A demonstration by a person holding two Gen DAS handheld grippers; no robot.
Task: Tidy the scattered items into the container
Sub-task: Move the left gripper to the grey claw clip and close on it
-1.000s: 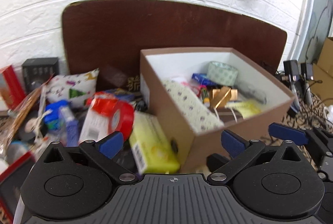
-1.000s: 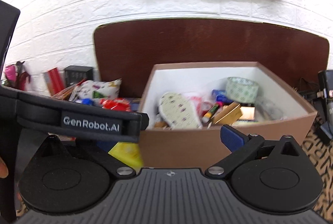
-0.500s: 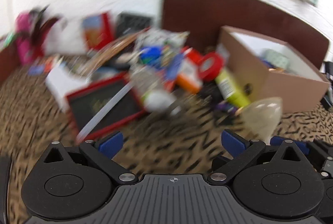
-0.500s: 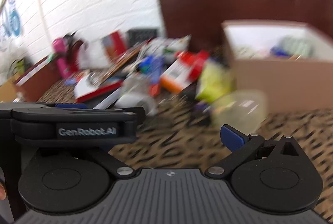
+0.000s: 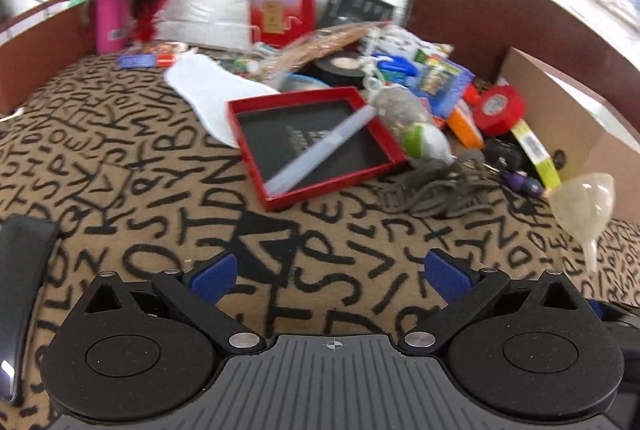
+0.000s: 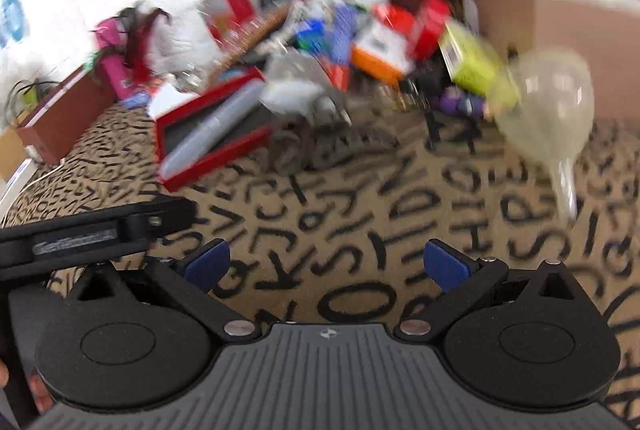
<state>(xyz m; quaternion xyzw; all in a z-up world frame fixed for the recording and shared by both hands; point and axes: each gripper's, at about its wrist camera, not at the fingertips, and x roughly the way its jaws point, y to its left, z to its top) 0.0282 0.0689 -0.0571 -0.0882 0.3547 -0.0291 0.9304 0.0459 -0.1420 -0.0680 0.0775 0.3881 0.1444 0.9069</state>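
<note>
Both grippers, left [image 5: 332, 272] and right [image 6: 326, 262], gape empty above the letter-printed cloth [image 5: 120, 166]; translucent conical funnel [image 5: 584, 202] beside the cardboard box [image 5: 568, 118].

**Item count on the letter-print cloth**

One brown cardboard box [image 5: 576, 122]. One clear plastic funnel [image 5: 584, 202]. One shallow red tray [image 5: 316, 146] with one translucent tube [image 5: 320, 150] lying in it. One red roll of tape [image 5: 500, 104]. One black roll of tape [image 5: 344, 66]. One yellow-green packet [image 5: 536, 154]. One white insole [image 5: 208, 90]. One pink bottle [image 5: 112, 2]. One upright red box [image 5: 280, 10]. One grey tangle of cord [image 5: 432, 182]. One small purple object [image 5: 524, 182]. Other pieces in the heap are too blurred to count. Two tools, one left [image 5: 332, 270] and one right [image 6: 326, 262].
</note>
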